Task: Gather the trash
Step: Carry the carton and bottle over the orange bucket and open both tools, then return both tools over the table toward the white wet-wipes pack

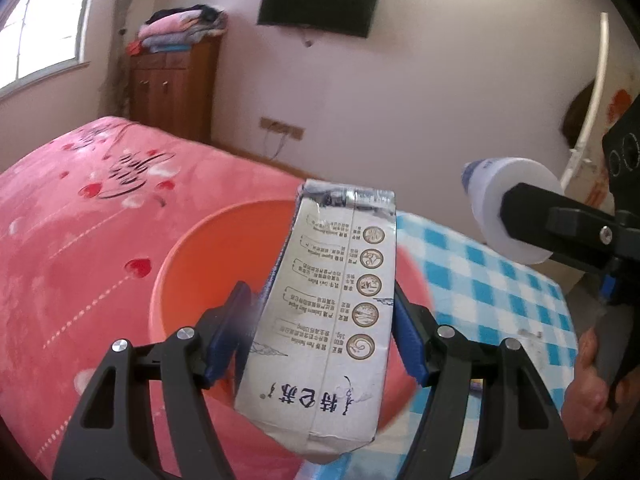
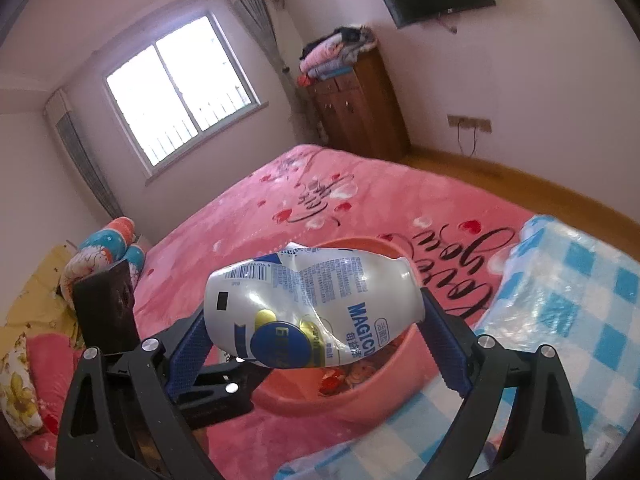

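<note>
Two pieces of trash are in my grip, one per hand, both over the pink bed (image 1: 60,240) that fills the left half of the left wrist view. At centre of that view sits the orange basin (image 1: 192,256), resting on the bed beside the blue checked cloth (image 1: 500,280) at right. My left gripper (image 1: 324,332) has its fingers clamped on the sides of the milk carton (image 1: 336,300), which stands tilted above the basin's mouth. My right gripper (image 2: 316,332) has its fingers pressed on the dented white bottle (image 2: 316,304), lying crosswise at centre of the right wrist view with the basin (image 2: 384,380) below it.

To drop well, I judge each item should hang squarely inside the rim before I part the fingers, one hand at a time so the two don't knock together; the carton looks well placed, while the bottle seems nearer the rim and may want a nudge inward.

Much of the basin's inside is hidden behind both items; only some colourful wrappers show at its bottom in the right view. Its lower rim is blurred, and the small print on the bottle is unreadable
</note>
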Tool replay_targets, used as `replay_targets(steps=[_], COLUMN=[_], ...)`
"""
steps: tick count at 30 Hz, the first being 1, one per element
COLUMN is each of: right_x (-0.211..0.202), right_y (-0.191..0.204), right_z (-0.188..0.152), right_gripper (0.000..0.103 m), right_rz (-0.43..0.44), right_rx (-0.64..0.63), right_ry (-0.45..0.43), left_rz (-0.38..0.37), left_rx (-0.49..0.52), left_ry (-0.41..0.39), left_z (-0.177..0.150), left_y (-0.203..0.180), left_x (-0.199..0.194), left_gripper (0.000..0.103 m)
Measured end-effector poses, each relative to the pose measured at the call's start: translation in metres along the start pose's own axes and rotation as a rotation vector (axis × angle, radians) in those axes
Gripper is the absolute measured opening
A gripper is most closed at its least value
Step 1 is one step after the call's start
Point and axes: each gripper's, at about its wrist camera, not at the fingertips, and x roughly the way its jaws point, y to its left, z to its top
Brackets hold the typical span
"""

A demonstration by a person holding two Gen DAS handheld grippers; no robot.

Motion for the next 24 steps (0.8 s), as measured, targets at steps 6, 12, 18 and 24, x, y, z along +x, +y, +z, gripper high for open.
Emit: replay_targets(steps=[6, 12, 18, 24], right_x=[0.019, -0.005, -0.039, -0.083], right_y=[-0.021, -0.035, -0.046, -0.050], right_z=[-0.008, -0.013, -0.027, -0.060], right_gripper=[0.095, 0.095, 0.095, 0.095], right_rz=[0.020, 0.032, 0.035, -0.070], right_rx=[0.093, 0.122, 0.155, 0.114], right_ry=[0.008, -0.059, -0.123, -0.229], left_rz=[0.064, 0.075, 0.076, 0.055], left_rx=[-0.017, -0.034, -0.041, 0.003], left_ry=[0.034, 0.017, -0.023, -0.094], left_z=[-0.005, -0.008, -0.013, -0.024], left_y=[0.005, 0.009, 0.004, -0.019], left_x=[0.013, 0.011, 0.000, -0.024], left_gripper=[0.083, 0.085, 0.085, 0.085])
